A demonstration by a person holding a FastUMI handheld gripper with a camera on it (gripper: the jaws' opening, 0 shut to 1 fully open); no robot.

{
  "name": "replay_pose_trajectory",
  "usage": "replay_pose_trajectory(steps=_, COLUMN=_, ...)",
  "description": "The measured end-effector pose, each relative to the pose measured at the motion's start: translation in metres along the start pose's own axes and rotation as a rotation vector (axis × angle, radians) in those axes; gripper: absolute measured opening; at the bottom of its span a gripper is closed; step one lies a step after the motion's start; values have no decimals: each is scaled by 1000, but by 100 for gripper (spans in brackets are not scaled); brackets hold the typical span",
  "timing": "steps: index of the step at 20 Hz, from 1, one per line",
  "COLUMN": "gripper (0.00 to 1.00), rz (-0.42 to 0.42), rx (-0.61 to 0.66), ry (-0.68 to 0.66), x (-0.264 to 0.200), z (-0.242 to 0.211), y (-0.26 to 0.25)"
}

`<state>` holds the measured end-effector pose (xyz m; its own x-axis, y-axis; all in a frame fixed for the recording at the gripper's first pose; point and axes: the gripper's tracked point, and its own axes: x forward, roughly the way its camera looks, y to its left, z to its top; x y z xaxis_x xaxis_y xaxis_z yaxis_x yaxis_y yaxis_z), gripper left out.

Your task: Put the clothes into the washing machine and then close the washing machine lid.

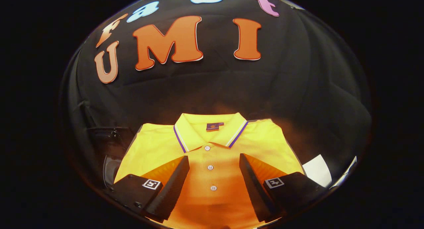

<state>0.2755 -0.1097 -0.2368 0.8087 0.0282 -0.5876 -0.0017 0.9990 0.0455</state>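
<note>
In the gripper view, the claw (214,162) is held wide open, level and pointed forward over a folded yellow polo shirt (212,146). The shirt's button placket is seen between the fingers (172,186), untouched, its collar beyond them.

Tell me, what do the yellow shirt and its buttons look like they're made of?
The shirt looks like a soft knit fabric, probably cotton or a blend: matte, with a ribbed, striped collar. The buttons look like pale, smooth plastic with small holes, though that is a guess. The gripper is open, its fingers spread over the shirt front, buttons between them.
</note>
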Motion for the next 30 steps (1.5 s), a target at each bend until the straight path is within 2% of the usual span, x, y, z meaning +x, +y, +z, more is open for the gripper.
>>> replay_pose_trajectory(steps=4, gripper=99, rz=4, rx=9, ry=124, x=12, z=-24, y=2)
replay_pose_trajectory(steps=5, gripper=99, rz=-5, rx=8, ry=96, x=10, z=-17, y=2)
replay_pose_trajectory(steps=6, gripper=99, rz=-2, rx=2, ry=136, x=11, z=-21, y=3)
replay_pose_trajectory(steps=10, gripper=100, rz=-17, rx=-4, ry=154, x=11, z=-21, y=5)
replay_pose_trajectory(steps=13, gripper=94, rz=-12, rx=-10, ry=158, x=11, z=-20, y=9)
replay_pose_trajectory(steps=15, gripper=87, rz=-10, rx=-9, ry=188, x=11, z=-22, y=13)
replay_pose_trajectory(steps=18, gripper=69, rz=-5, rx=-15, ry=248, x=13, z=-22, y=18)
replay_pose_trajectory(steps=20, gripper=65, rz=13, rx=-32, ry=289, x=14, z=-24, y=20)
replay_pose_trajectory(steps=22, gripper=52, rz=12, rx=-19, ry=336, x=13, z=-23, y=19)
replay_pose_trajectory(steps=24, gripper=52, rz=8, rx=-34, ry=390, x=13, z=-24, y=20)
replay_pose_trajectory(steps=27, gripper=18, rz=14, rx=-51, ry=392, x=14, z=-16, y=25)
replay_pose_trajectory(steps=30, gripper=18, rz=35, rx=-6, ry=399, x=11, z=-18, y=24)
